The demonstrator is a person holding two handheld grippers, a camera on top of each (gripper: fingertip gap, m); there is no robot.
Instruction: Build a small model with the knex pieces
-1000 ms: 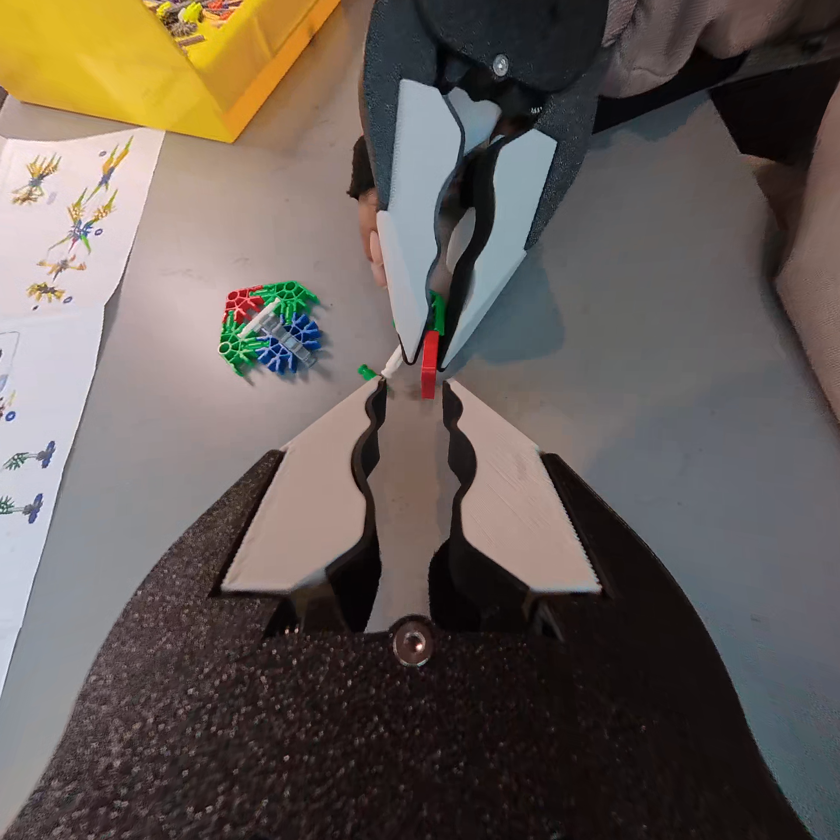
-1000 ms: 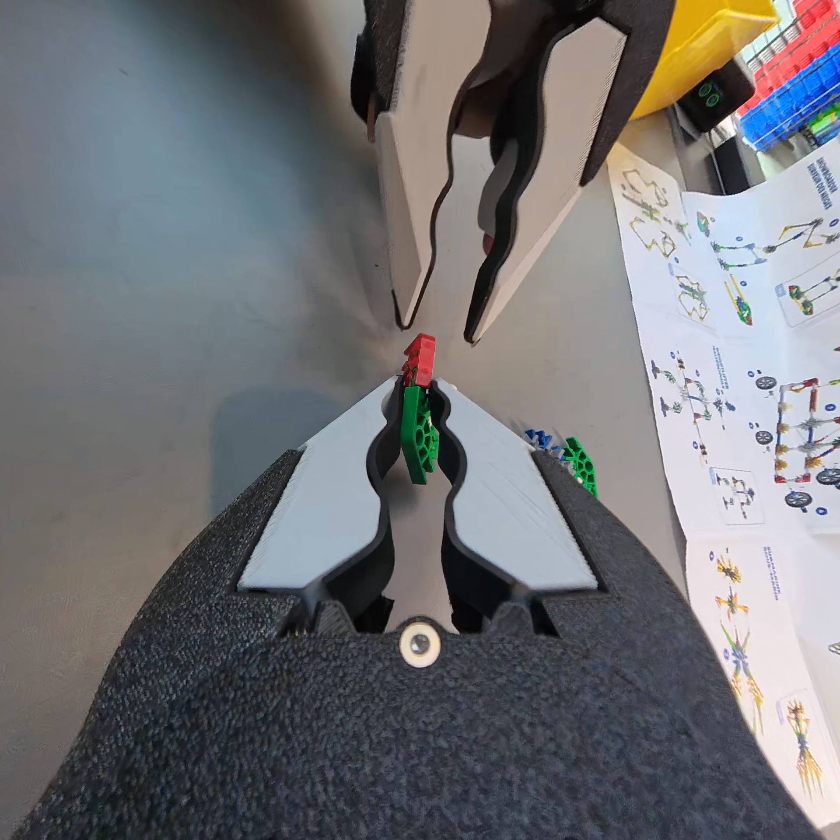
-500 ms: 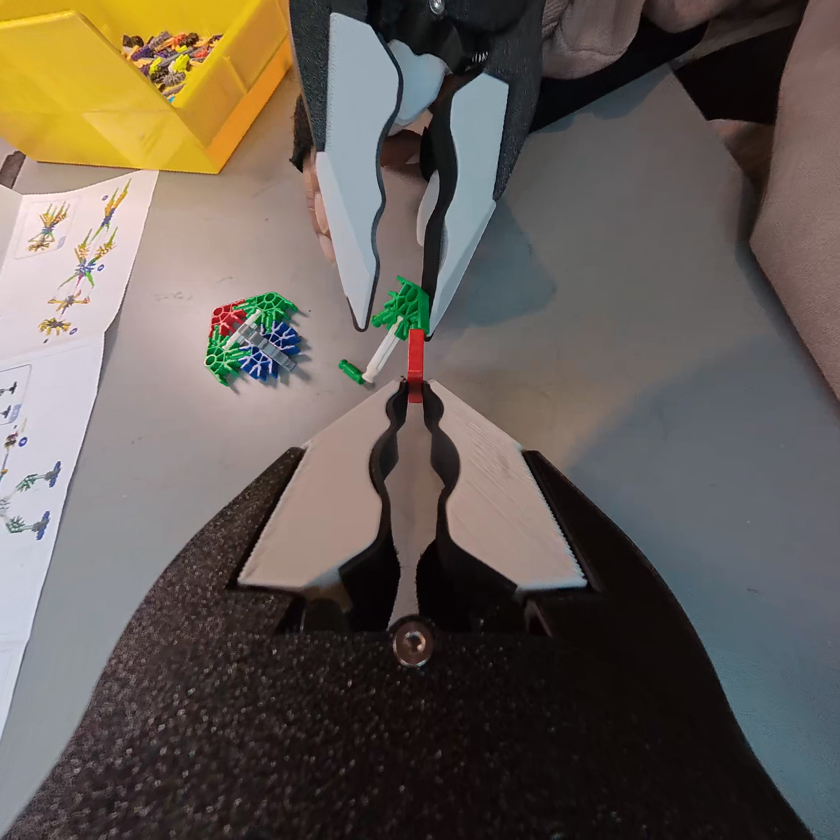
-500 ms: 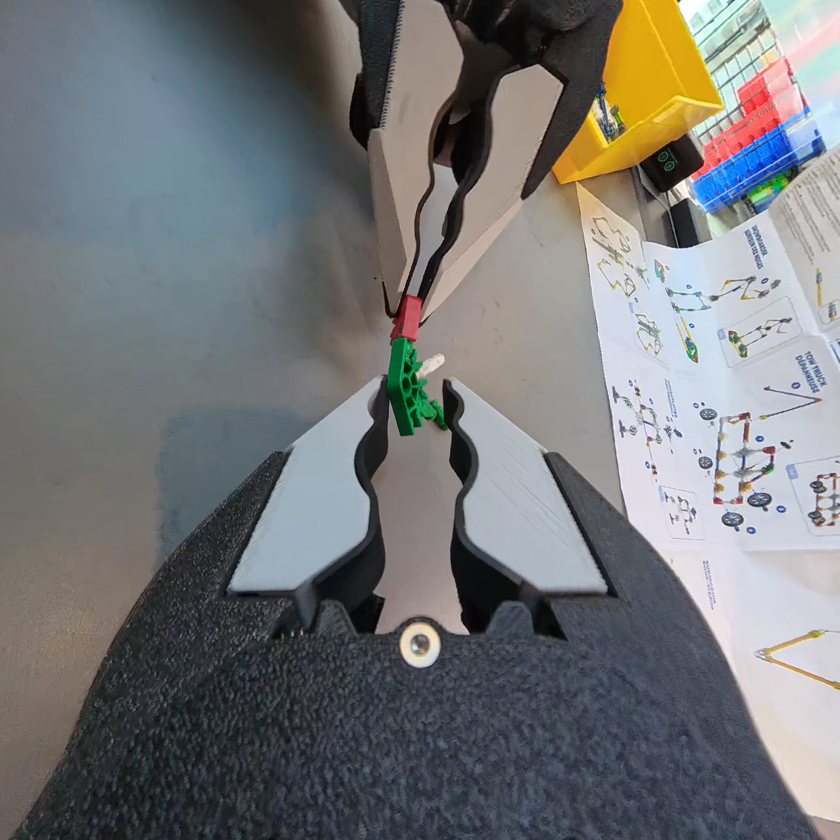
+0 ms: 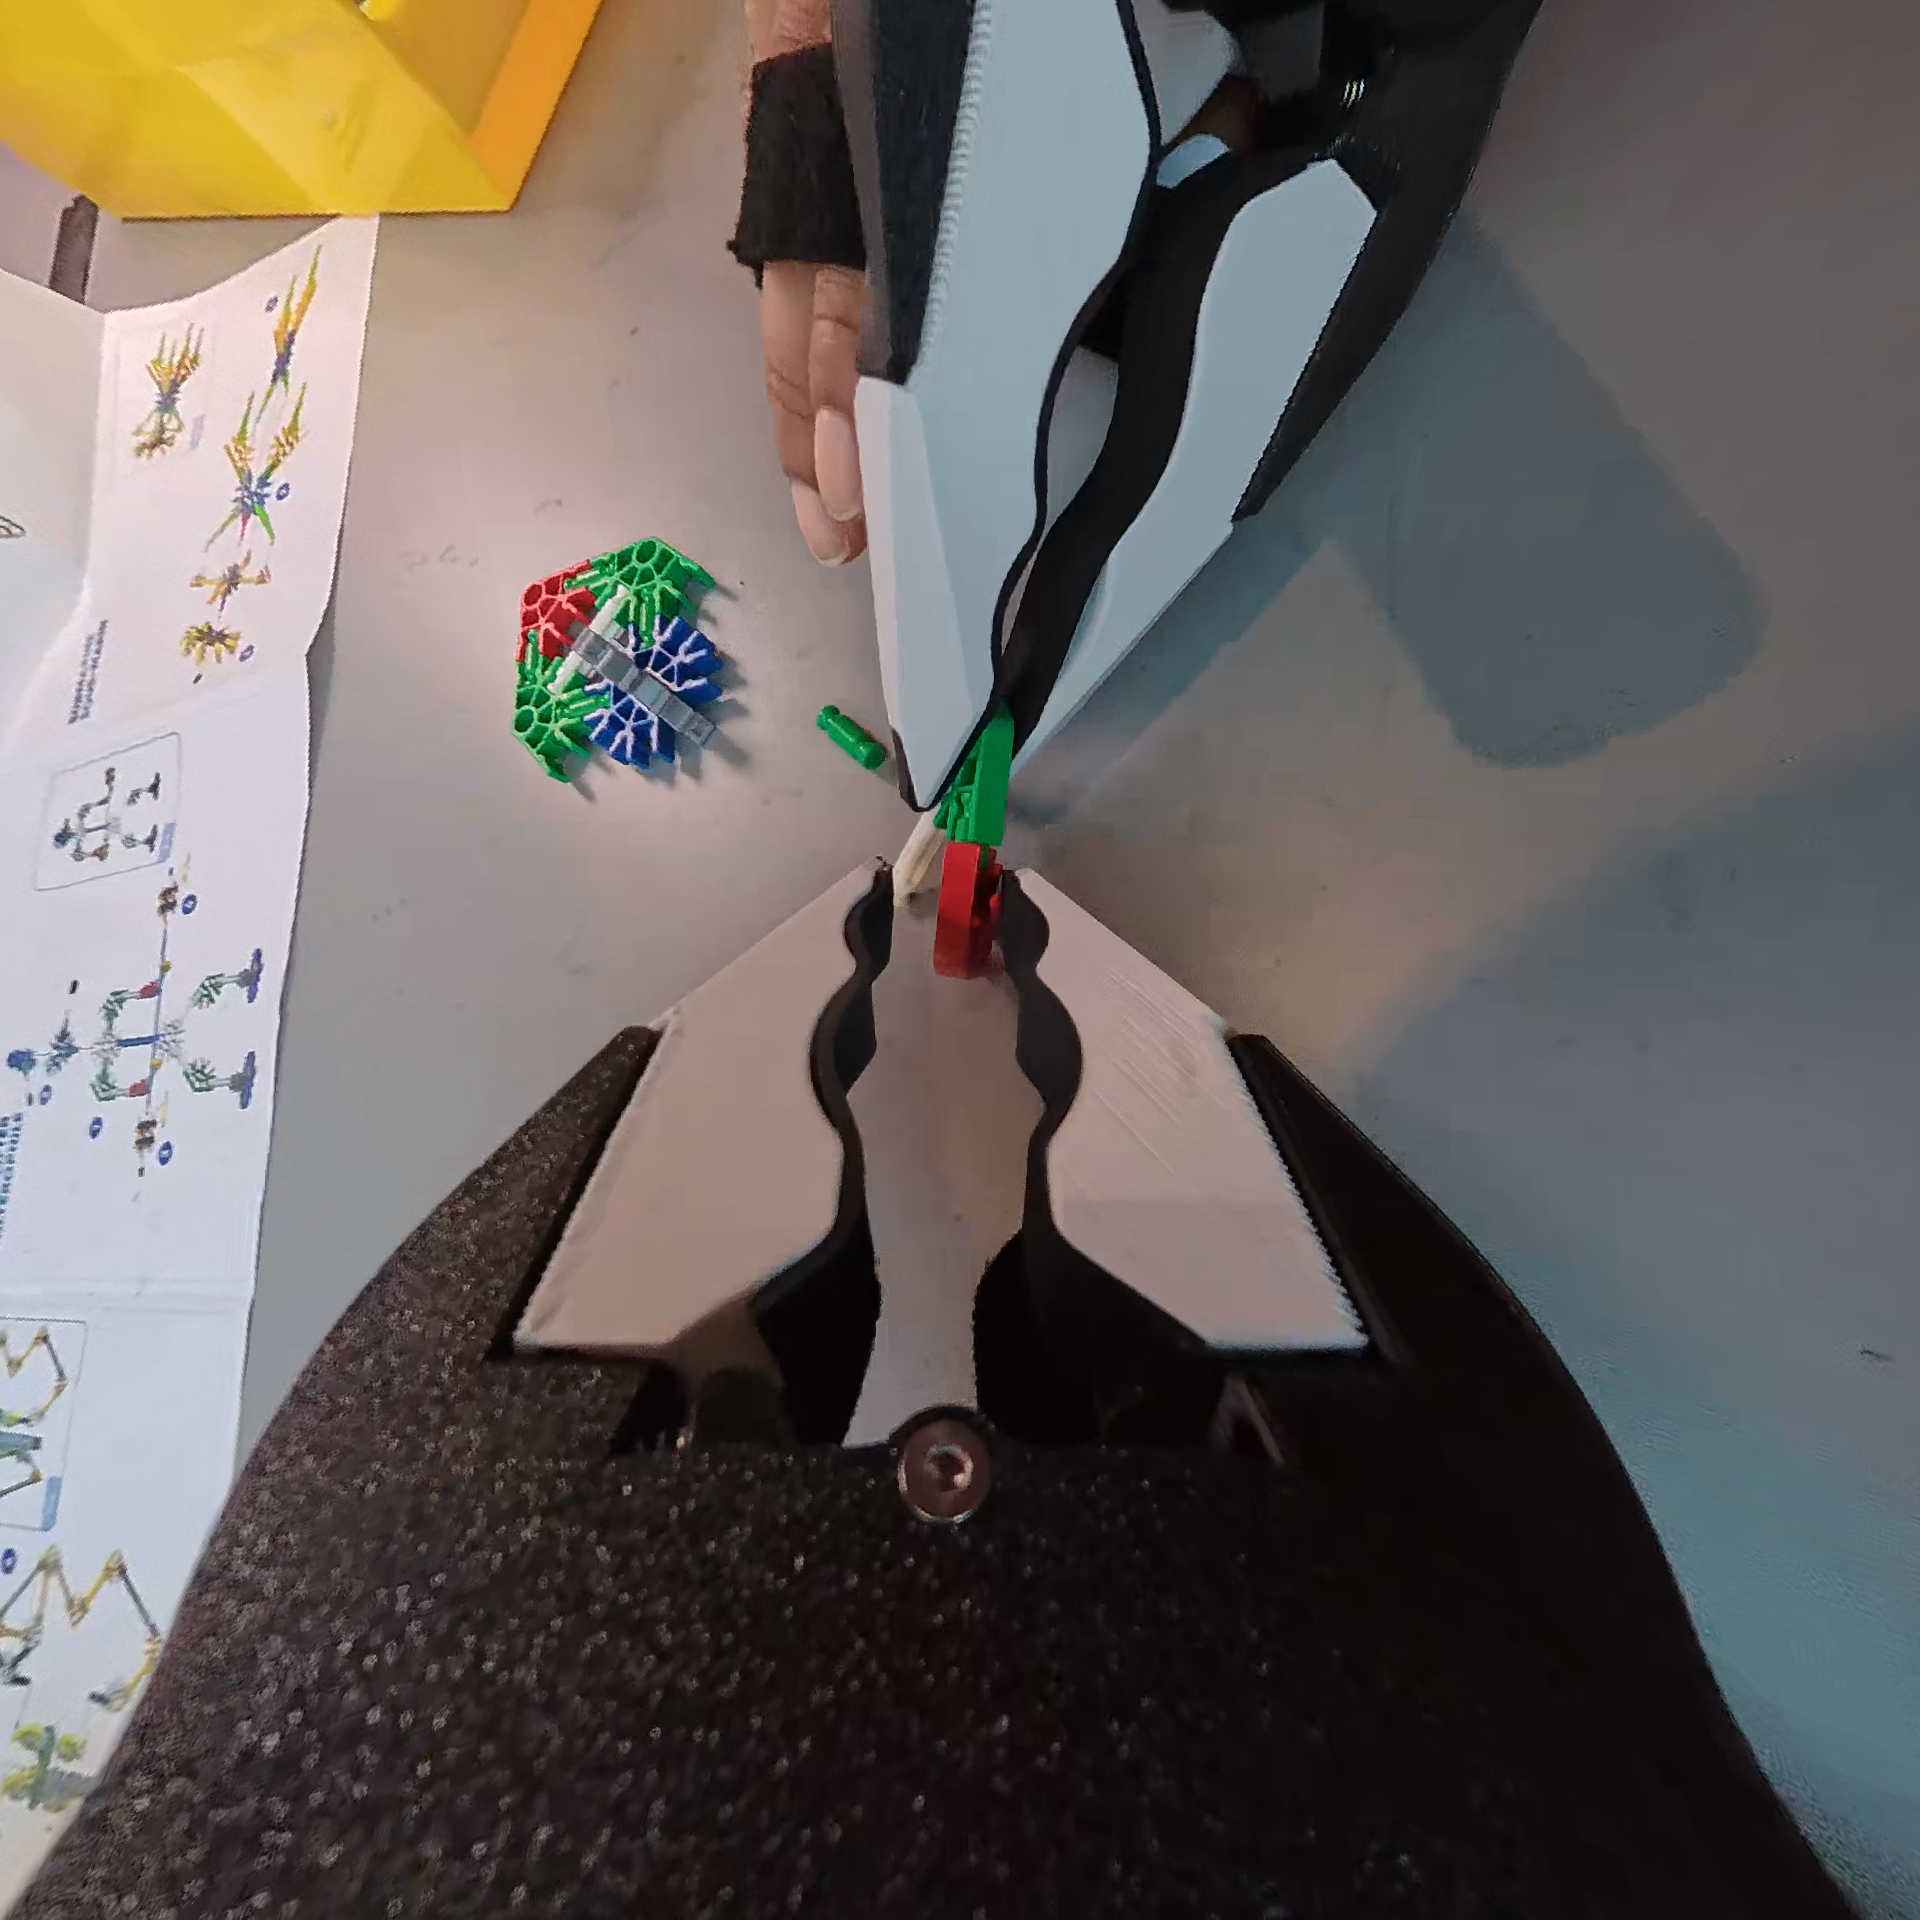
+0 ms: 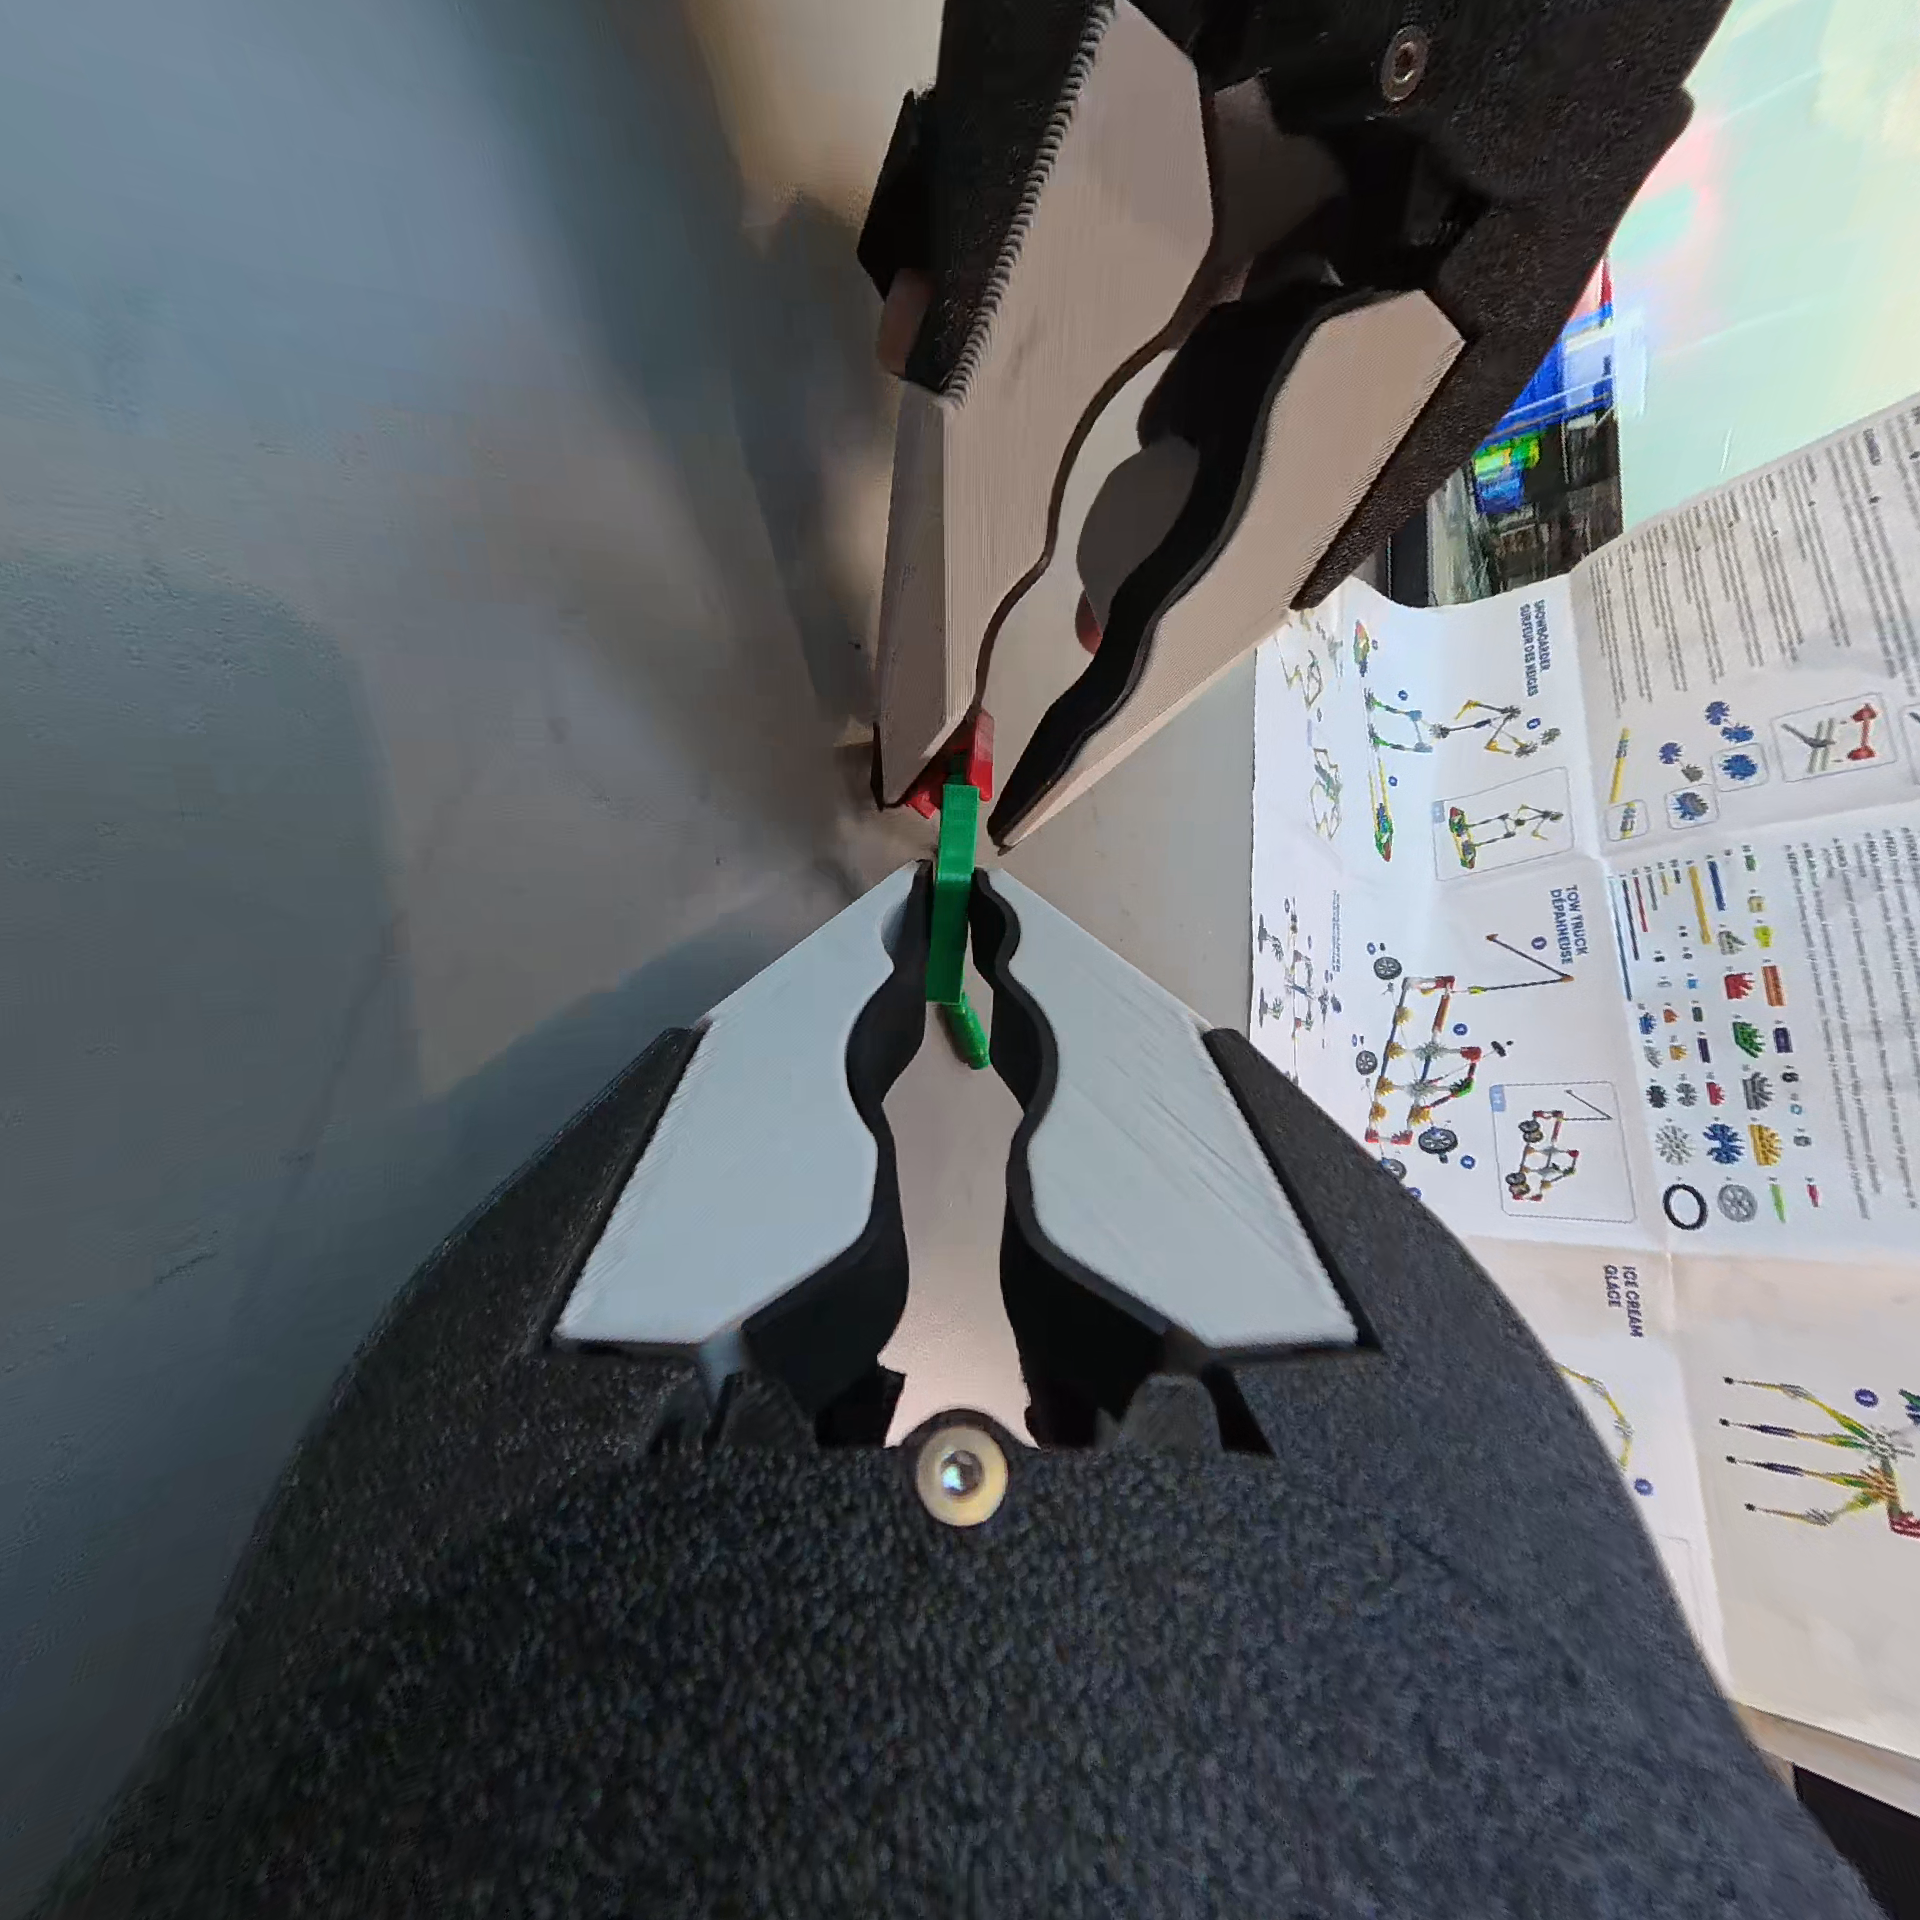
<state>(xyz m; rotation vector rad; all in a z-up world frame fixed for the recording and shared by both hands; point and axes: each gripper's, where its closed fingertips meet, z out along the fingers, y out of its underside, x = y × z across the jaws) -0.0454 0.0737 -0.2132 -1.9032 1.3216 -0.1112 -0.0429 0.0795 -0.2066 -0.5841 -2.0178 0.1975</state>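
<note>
— What has the left gripper got?
— Its fingertips are parted a little around a red connector.
— And the right gripper?
— Clamped on the green connector, joined to the red above the grey table.

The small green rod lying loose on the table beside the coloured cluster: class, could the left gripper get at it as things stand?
Probably not yet. The green rod lies in the open, but the left gripper is shut on the red connector, and the right gripper crowds that spot.
</note>
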